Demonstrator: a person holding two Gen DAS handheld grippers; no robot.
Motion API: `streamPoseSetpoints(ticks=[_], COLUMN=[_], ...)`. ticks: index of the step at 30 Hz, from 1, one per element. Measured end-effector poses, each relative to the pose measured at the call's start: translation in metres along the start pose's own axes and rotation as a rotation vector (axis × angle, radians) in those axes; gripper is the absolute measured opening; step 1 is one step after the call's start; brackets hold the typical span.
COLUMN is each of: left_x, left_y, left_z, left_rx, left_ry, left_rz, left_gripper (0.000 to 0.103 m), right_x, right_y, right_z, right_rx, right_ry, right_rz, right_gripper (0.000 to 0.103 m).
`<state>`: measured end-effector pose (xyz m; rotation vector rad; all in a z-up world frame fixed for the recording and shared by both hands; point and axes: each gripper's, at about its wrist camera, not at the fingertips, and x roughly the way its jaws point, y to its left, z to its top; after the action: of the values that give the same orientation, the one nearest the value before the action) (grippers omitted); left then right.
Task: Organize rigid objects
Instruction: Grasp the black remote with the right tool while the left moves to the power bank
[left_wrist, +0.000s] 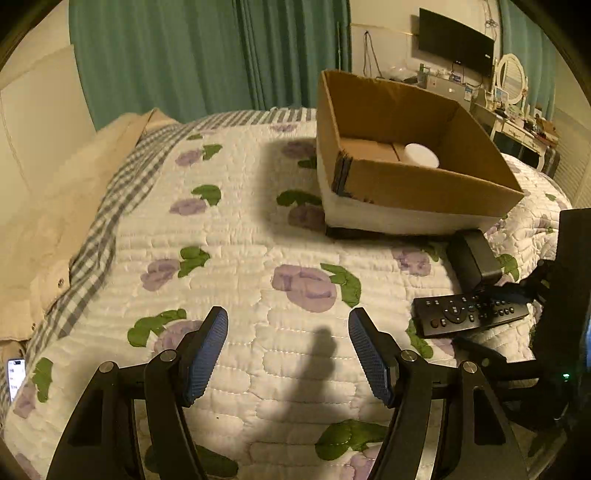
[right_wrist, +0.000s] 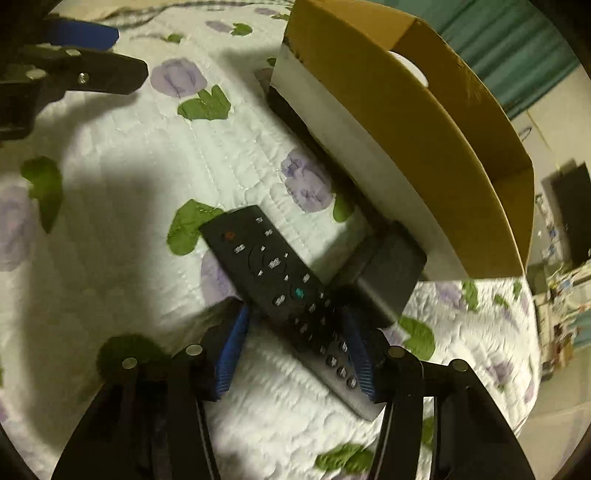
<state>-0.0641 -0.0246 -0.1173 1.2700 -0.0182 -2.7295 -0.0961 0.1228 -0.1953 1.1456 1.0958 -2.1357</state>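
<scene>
Straddling the remote (right_wrist: 291, 295) beside the cardboard box (right_wrist: 424, 122), right gripper (right_wrist: 299, 347) fingers spread, not yet clenched. Left gripper (left_wrist: 288, 354) released, empty. Risk: remote lies diagonal, may twist free.

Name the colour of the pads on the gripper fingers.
Blue pads, clearest in the left wrist view.

Both rigs look pretty much identical. The left hand-held gripper (left_wrist: 288, 350) is matte black plastic, with two angular linkage arms per side pinned by round silver screws (left_wrist: 168, 355). Its fingers (left_wrist: 205, 354) carry bright blue ribbed rubber pads. The right hand-held gripper (right_wrist: 295, 347) has the same black frame, the same silver pivot screws (right_wrist: 193, 349) and blue grooved pads (right_wrist: 231, 354). A tiny green light (left_wrist: 565, 376) glows on its body in the left view.
</scene>
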Motion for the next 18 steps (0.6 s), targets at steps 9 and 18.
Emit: streamPoseSetpoints(ticks=[9, 18], left_x=[-0.003, -0.019], left_y=[0.0, -0.01], left_z=[-0.001, 0.005], left_rx=[-0.012, 0.027], left_ry=[-0.002, -0.036], left_rz=[0.002, 0.001], left_gripper=[0.071, 0.071], right_x=[-0.015, -0.087], right_y=[-0.003, -0.069], right_z=[-0.005, -0.033], right_rx=[0.017, 0.42], right_ry=[-0.06, -0.16], right_rz=[-0.045, 0.145], right_gripper=[0.03, 0.019])
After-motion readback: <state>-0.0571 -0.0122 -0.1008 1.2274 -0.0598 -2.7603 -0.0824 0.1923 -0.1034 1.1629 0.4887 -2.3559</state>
